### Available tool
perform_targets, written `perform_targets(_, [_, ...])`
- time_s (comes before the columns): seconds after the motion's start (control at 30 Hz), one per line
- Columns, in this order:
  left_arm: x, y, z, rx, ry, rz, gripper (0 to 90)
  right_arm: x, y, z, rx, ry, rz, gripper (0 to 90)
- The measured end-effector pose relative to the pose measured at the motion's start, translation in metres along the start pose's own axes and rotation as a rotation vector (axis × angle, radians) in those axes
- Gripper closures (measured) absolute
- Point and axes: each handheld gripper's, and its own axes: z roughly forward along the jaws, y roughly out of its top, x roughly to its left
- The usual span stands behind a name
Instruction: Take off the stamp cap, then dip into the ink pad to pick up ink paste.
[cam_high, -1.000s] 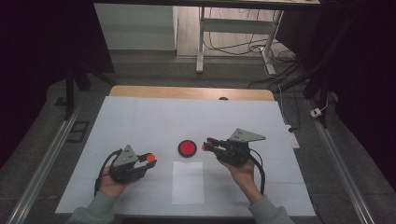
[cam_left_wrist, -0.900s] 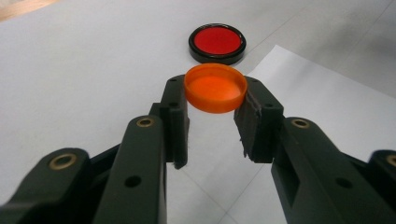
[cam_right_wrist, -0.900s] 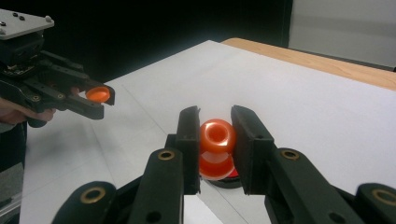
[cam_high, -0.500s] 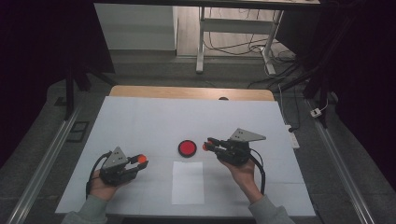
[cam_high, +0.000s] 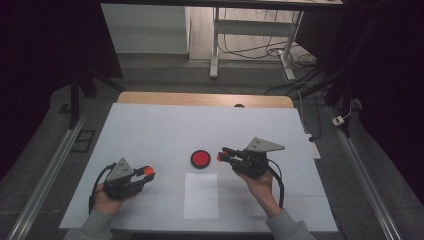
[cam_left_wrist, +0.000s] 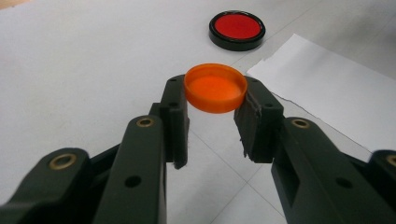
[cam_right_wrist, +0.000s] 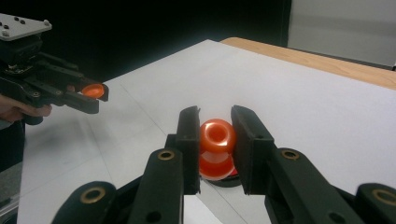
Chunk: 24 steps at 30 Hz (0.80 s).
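**Two grippers, two orange pieces, one red disc between them**

At a white-covered table (cam_high: 150, 125), a person holds a two-jaw gripper in each hand. The left gripper (cam_high: 146, 172), at the near left of the table in the high view, has its jaws clamped on a shallow orange cap (cam_left_wrist: 215, 87); the left gripper view shows the cap pinched by its rim between the two black pads, open side up, raised off the surface. The right gripper (cam_high: 222, 156), at the near right, points leftward toward the centre, its jaws closed on a small orange bottle-shaped piece (cam_right_wrist: 217, 147); the right gripper view shows it squeezed between the pads, its round open mouth facing the camera.

Between the two grippers lies a round red disc with a black rim (cam_high: 200, 159), flat on the table. In the high view the right gripper's tip is just beside the disc's right edge, while the left gripper is well apart from it, nearer the person. A white sheet of paper (cam_high: 200, 195) lies just on the near side of the disc, between the person's forearms. A strip of bare wood (cam_high: 200, 99) shows along the table's far edge, and beyond it cables (cam_high: 250, 50) trail across the floor.
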Motion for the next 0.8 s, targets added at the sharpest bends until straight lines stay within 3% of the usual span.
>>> perform_targets(0.8, [-0.002,0.001,0.000,-0.003,-0.004,0.000,65.1,0.004,0.004,0.012,-0.002,0.014,-0.005,72.3])
